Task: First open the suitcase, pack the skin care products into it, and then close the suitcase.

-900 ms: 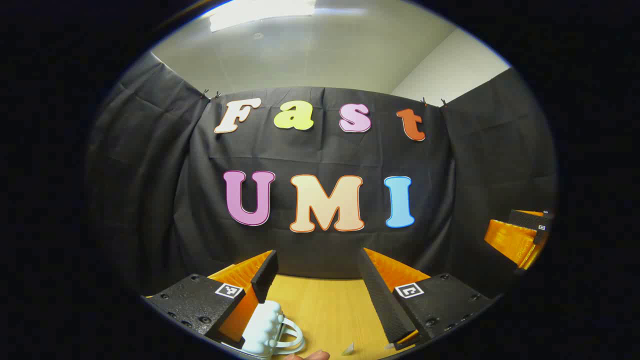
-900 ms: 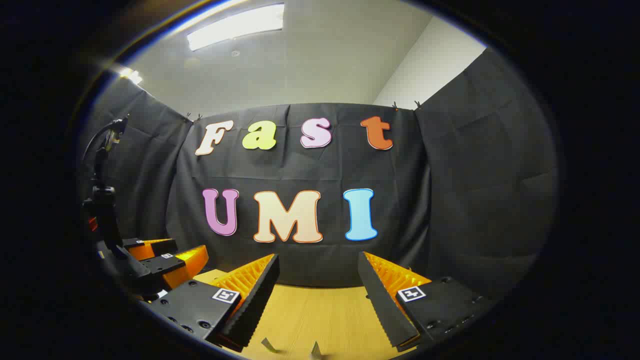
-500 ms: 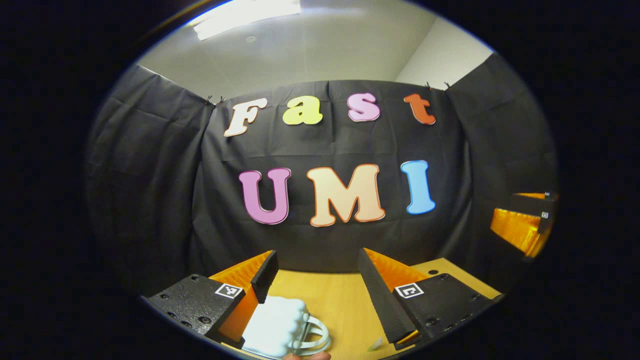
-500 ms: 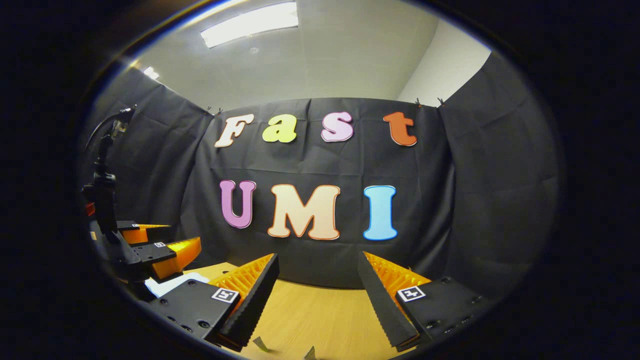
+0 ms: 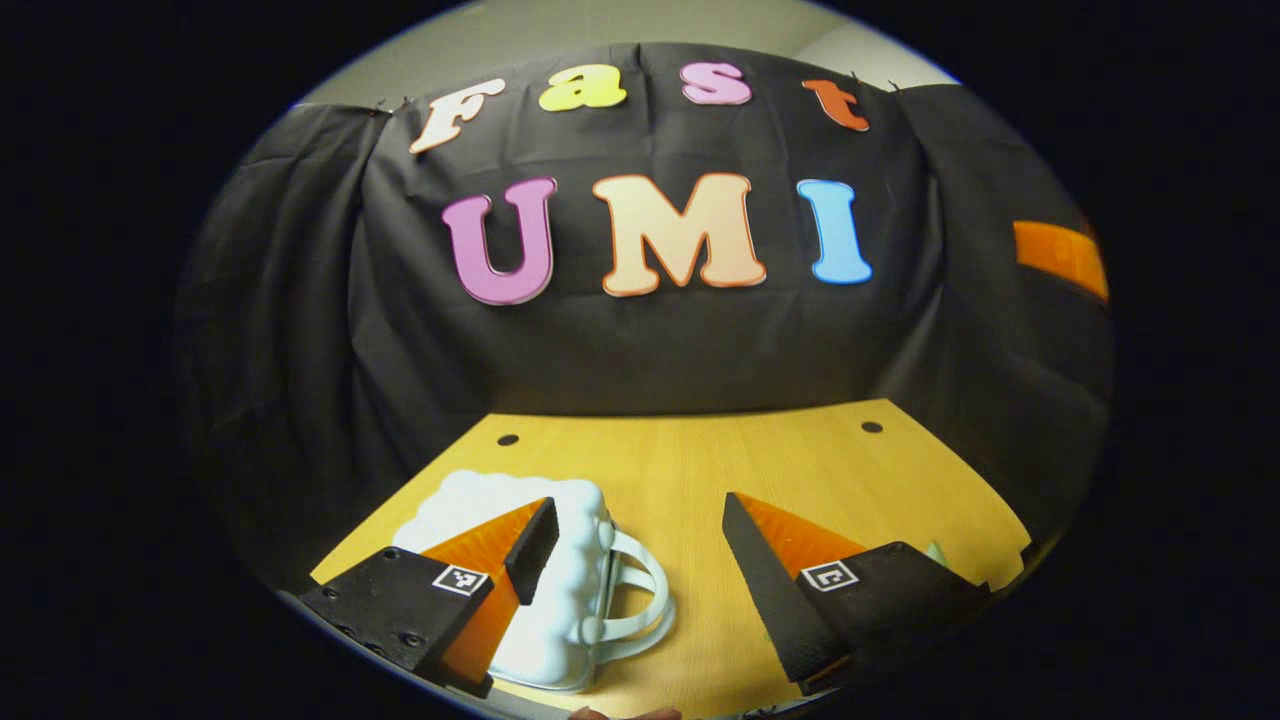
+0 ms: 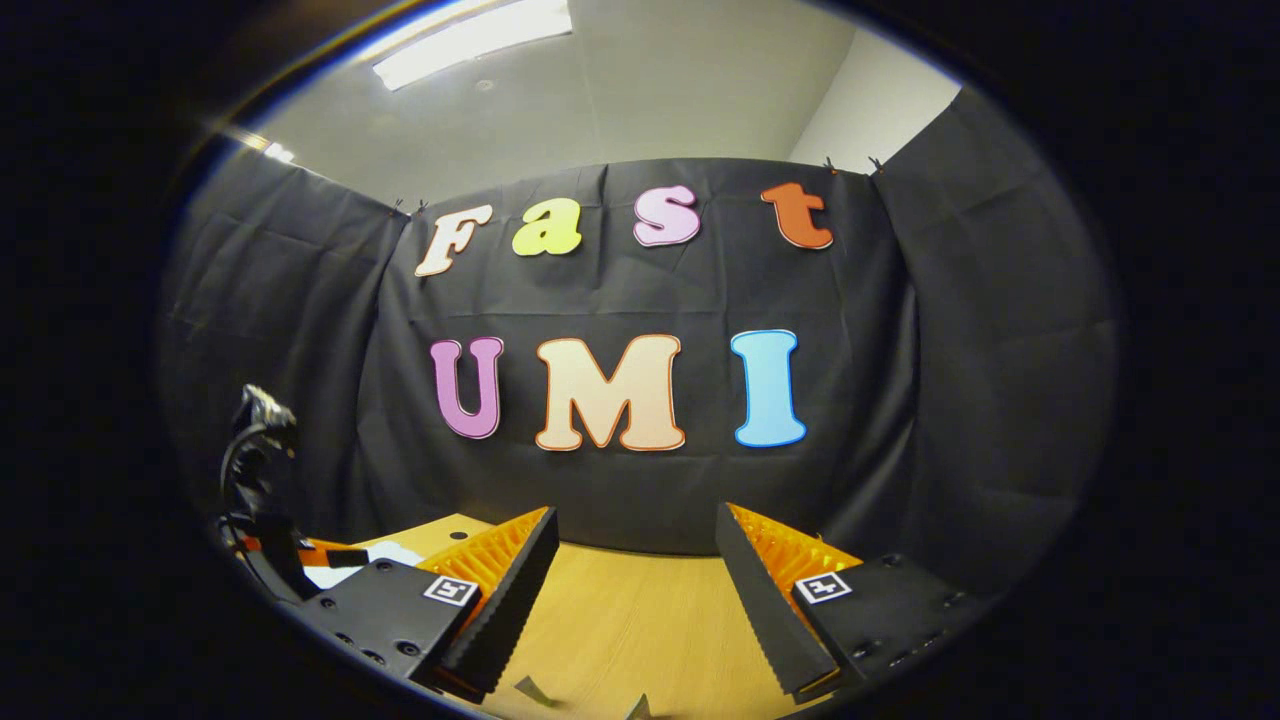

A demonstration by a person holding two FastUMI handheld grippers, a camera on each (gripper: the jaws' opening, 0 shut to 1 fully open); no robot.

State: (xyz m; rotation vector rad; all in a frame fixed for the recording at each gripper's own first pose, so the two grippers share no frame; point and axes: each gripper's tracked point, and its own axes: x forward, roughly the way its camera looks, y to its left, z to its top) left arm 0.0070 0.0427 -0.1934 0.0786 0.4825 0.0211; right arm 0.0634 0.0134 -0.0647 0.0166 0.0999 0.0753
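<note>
**Suitcase lies closed under the left gripper's spread fingers**

Suitcase (image 5: 560, 600), white and bumpy-shelled with a loop handle (image 5: 640, 605), lies flat on the wooden table (image 5: 700, 470) near its front left edge. The left gripper (image 5: 640, 545) hovers above it, fingers wide apart, its left finger (image 5: 532, 548) over the shell, gripping nothing. The right gripper (image 6: 637, 555) is also spread wide and empty above bare tabletop (image 6: 620, 620). In the right gripper view the left gripper (image 6: 300, 555) sits low at the far left, just beside a sliver of the white case (image 6: 400, 553).
</note>
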